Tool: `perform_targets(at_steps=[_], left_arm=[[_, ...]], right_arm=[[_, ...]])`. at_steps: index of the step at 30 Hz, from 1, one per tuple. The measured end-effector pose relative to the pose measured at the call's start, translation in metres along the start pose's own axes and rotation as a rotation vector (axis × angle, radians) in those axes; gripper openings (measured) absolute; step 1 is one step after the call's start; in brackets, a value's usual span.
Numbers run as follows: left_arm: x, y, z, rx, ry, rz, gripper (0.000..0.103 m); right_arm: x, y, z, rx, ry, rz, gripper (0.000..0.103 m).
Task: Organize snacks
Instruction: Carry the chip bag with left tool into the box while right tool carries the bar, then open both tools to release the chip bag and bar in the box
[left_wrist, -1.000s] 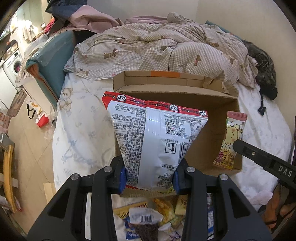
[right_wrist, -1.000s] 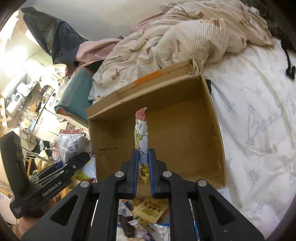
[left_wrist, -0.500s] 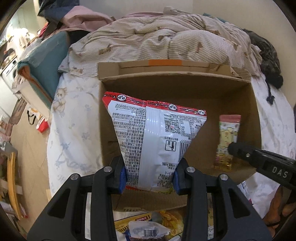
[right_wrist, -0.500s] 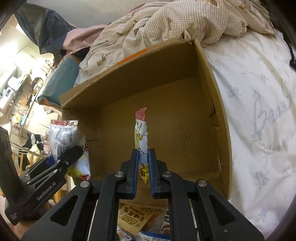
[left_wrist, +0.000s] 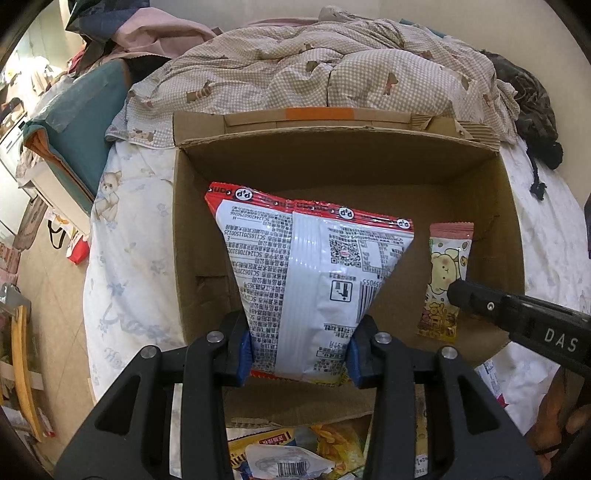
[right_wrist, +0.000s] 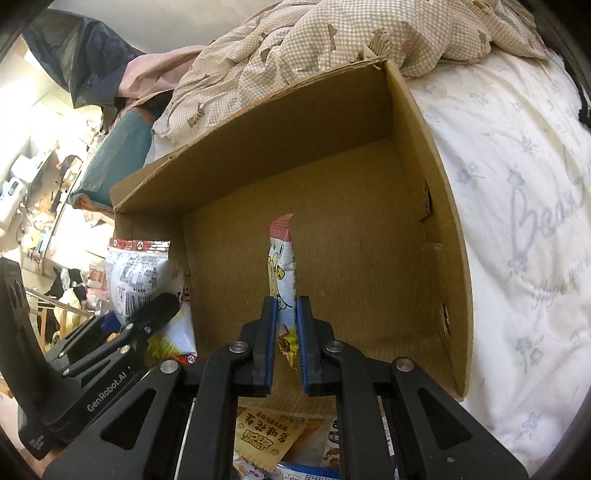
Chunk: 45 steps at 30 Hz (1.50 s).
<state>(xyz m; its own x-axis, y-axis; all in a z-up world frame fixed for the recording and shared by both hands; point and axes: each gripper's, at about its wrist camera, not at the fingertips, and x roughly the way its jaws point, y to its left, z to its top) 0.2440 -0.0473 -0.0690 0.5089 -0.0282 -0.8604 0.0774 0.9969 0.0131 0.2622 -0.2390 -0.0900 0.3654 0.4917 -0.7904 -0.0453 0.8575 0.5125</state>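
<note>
An open cardboard box lies on the bed. My left gripper is shut on a white snack bag with a red top edge, held over the box's left half. The same bag shows at the left of the right wrist view, above the left gripper's fingers. My right gripper is shut on a thin pink-topped packet with a cartoon bear, standing edge-on over the box's floor. One right finger crosses the left wrist view at the right.
Several loose snack packets lie on the bed in front of the box. A checked duvet is bunched behind it. White sheet lies to the right. The bed's edge and the floor are on the left.
Both grippers have sunk with their packets, from above the box's rim to inside its opening. The box now fills more of both views. Both grips are unchanged.
</note>
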Motion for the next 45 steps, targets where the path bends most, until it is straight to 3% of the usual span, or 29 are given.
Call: perform_targets(at_steps=[4,6,8,11,13,16,28,33,41,45], left_arm=[[-0.001,0.0,0.0,-0.003,-0.001,-0.012,0.037],[-0.001,0.0,0.0,-0.007,0.003,-0.016,0.045],[-0.004,0.0,0.0,-0.011,-0.003,-0.023,0.065],[-0.011,0.001,0.001,-0.019,-0.033,-0.039,0.086],[-0.017,0.001,0.001,-0.022,-0.05,-0.05,0.09],[-0.022,0.002,0.001,-0.024,-0.059,-0.056,0.09],[-0.06,0.034,-0.006,-0.108,-0.138,-0.041,0.09],[-0.079,0.043,-0.018,-0.129,-0.167,-0.04,0.101],[-0.099,0.051,-0.048,-0.12,-0.141,-0.016,0.102],[-0.104,0.059,-0.063,-0.151,-0.109,-0.038,0.102]], right_arm=[[-0.001,-0.002,0.001,0.006,-0.006,-0.002,0.014],[-0.004,-0.003,0.0,0.005,-0.017,-0.007,0.015],[-0.007,-0.003,0.0,0.002,-0.028,-0.018,0.015],[-0.009,-0.003,0.001,0.0,-0.039,-0.048,0.019],[-0.01,-0.004,0.002,-0.002,-0.042,-0.051,0.037],[-0.015,-0.002,0.002,0.003,-0.062,-0.031,0.065],[-0.05,0.015,-0.011,-0.058,-0.135,-0.048,0.069],[-0.069,0.02,-0.025,-0.087,-0.156,-0.048,0.07],[-0.09,0.02,-0.055,-0.086,-0.155,-0.05,0.077],[-0.097,0.021,-0.069,-0.092,-0.154,-0.051,0.079]])
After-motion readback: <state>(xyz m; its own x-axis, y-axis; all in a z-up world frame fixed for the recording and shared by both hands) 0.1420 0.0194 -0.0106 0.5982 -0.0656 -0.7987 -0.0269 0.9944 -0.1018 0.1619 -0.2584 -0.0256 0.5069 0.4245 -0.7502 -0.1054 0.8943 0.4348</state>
